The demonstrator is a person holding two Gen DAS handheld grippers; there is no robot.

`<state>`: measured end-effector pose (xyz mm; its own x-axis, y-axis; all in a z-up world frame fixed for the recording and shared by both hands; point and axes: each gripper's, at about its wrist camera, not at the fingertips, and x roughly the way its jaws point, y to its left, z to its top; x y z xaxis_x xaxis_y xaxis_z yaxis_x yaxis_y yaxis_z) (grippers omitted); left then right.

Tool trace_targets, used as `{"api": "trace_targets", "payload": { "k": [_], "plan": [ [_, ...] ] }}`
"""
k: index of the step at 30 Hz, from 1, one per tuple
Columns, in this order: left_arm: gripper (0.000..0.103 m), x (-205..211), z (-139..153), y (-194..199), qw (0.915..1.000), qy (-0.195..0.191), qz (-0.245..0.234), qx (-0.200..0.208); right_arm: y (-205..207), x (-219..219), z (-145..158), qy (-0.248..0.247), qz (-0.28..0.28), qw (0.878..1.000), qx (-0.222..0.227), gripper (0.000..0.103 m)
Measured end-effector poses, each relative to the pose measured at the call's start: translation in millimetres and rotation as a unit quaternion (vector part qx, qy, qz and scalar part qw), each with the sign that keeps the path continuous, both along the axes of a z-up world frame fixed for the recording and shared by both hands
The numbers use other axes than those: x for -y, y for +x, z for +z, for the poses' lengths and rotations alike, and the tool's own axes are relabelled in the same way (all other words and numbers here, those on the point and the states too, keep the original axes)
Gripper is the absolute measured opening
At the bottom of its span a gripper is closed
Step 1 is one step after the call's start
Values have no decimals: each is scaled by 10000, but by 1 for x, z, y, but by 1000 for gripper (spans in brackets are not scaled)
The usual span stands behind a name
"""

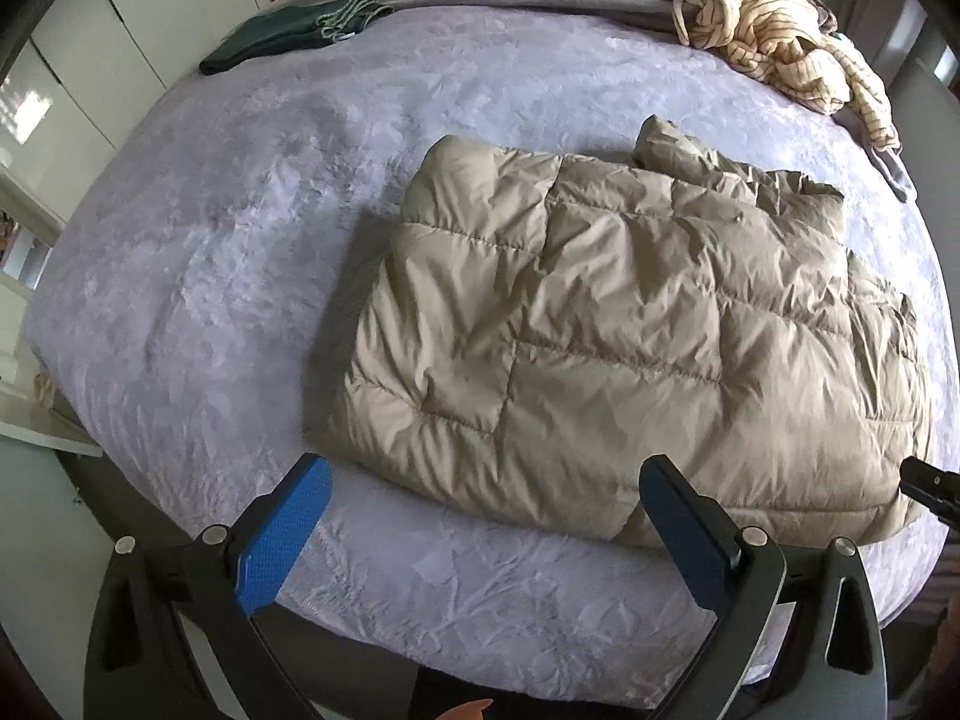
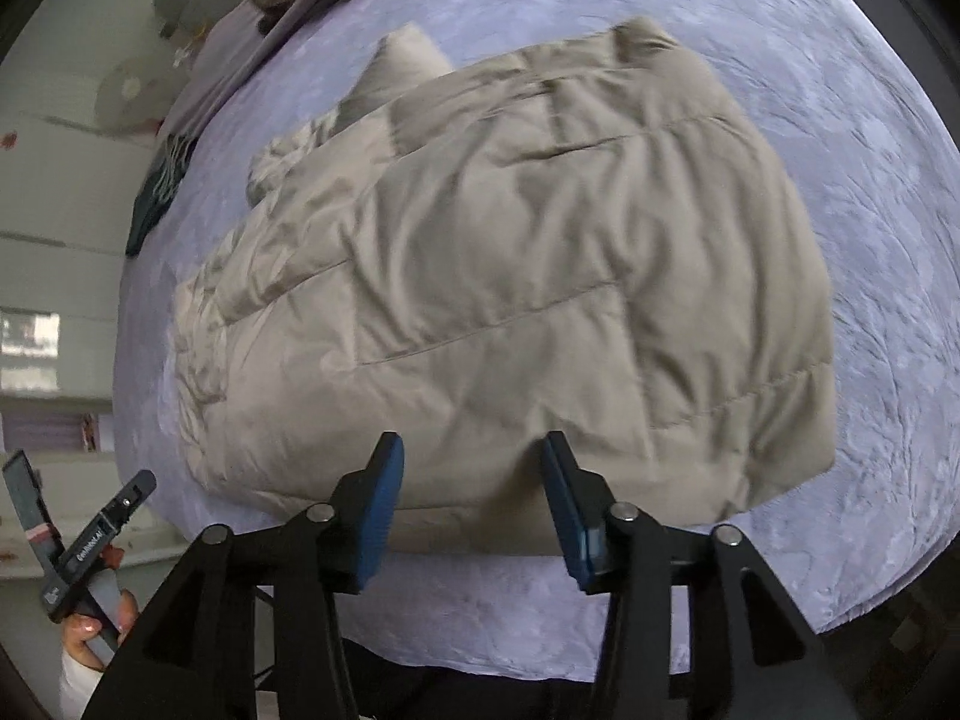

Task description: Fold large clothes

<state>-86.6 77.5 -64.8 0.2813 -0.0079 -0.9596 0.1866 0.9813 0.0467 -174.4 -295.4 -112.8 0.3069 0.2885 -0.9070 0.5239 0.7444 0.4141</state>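
A beige quilted puffer jacket (image 1: pixel 630 324) lies folded into a rough rectangle on the lavender plush bedspread (image 1: pixel 210 252). My left gripper (image 1: pixel 487 471) hovers over the jacket's near left corner. Its blue pads (image 1: pixel 282 540) stand wide apart and hold nothing. In the right wrist view the same jacket (image 2: pixel 510 276) fills the middle. My right gripper (image 2: pixel 471 444) is open above the jacket's near edge, and no cloth is pinched between its pads (image 2: pixel 375 516). The left gripper (image 2: pixel 90 546) shows at the lower left there, held in a hand. The right gripper's tip (image 1: pixel 930 489) pokes in at the right edge.
A folded dark green garment (image 1: pixel 288 30) lies at the back left of the bed. A heap of cream striped and brown clothes (image 1: pixel 780 42) sits at the back right. White cabinets (image 1: pixel 60 90) stand past the bed's left edge. The bed's near edge (image 1: pixel 480 684) runs just under the grippers.
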Motion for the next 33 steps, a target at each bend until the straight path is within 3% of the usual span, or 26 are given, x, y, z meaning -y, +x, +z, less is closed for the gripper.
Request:
{"api": "trace_targets", "payload": {
  "k": [5,7,22,33],
  "plan": [
    [103,-7,-5,8,10000,-29,-66,-45,13,-18,8,-108,174,9998,12,68],
    [103,-9,-8,14,9999,-65,-124,-53,18,-23,11,-166,178,9997,35,82],
    [103,-21,-43,78,9940,-319,-950,-445,46,-81,16,-331,-342,9989,-35,86],
    [103,-37,-68,108,9896,-405,-1223,-642,76,-126,7,-537,-298,9978,-237,86]
  ]
}}
